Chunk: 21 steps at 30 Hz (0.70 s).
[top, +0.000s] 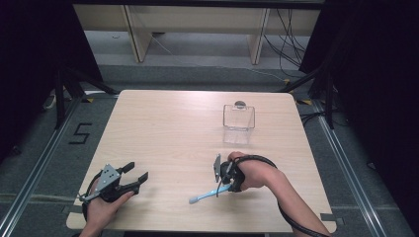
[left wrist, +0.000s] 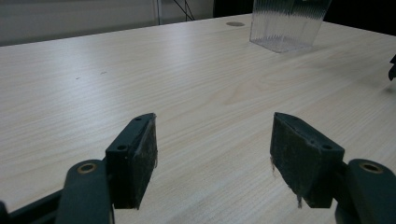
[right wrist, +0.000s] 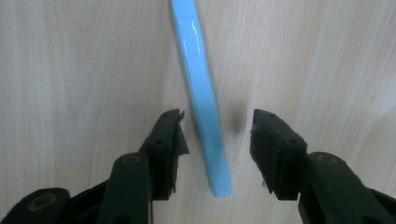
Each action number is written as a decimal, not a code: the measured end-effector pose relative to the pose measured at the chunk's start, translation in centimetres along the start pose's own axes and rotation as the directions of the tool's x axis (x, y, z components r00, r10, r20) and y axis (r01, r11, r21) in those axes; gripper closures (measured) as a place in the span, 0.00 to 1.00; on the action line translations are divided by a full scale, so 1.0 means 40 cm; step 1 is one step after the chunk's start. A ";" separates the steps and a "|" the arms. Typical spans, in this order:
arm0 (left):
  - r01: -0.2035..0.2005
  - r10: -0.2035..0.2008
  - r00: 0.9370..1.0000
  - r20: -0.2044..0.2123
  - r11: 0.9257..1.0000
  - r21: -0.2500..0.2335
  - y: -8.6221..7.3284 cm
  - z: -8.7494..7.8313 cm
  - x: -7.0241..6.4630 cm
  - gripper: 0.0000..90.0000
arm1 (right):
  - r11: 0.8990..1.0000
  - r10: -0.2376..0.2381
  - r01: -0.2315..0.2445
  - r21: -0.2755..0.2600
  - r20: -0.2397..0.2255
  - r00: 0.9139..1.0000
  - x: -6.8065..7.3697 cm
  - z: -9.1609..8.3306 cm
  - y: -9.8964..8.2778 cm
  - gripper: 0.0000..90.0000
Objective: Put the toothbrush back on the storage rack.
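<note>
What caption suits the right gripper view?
Open tongs straddle a blue toothbrush handle lying on the wooden table.

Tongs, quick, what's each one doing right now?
Left tongs: open, nothing between them.
Right tongs: open around the blue toothbrush, not gripping it yet.

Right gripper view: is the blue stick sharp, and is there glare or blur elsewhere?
Right gripper view: the light blue plastic toothbrush handle carries a white glare streak near its far end and looks slightly smeared. Left gripper view: the clear ribbed plastic cup is soft. High view: dark surroundings, evenly lit pale wooden table.
</note>
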<state>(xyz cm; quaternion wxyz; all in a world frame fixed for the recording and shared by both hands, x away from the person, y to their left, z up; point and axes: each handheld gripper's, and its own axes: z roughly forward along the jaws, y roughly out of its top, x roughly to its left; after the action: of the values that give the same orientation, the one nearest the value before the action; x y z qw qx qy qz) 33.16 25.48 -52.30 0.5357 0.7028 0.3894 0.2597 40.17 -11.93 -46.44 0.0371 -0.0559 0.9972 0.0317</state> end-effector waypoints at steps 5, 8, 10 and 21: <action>0.000 0.000 1.000 0.003 1.000 -0.001 0.000 0.000 0.000 0.35 | 0.999 -0.033 0.033 0.013 -0.009 0.999 -0.004 0.006 0.018 0.63; 0.003 -0.003 1.000 0.007 1.000 -0.010 -0.001 0.002 0.001 0.35 | 0.999 -0.049 0.050 0.016 -0.022 0.999 -0.005 0.011 0.025 0.65; 0.002 -0.002 1.000 0.008 1.000 -0.011 -0.001 0.002 0.001 0.35 | 1.000 -0.024 0.024 0.015 -0.029 0.999 0.003 0.014 0.029 0.67; 0.000 0.000 1.000 0.004 1.000 0.004 0.000 0.000 0.000 0.35 | 0.998 -0.067 0.068 0.017 -0.046 0.997 0.000 0.023 0.033 0.71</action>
<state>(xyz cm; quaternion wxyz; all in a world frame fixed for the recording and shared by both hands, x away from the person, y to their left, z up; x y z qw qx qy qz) 33.19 25.48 -52.30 0.5350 0.7045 0.3888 0.2575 40.08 -10.55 -47.29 0.0162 -0.0900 0.9956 0.0197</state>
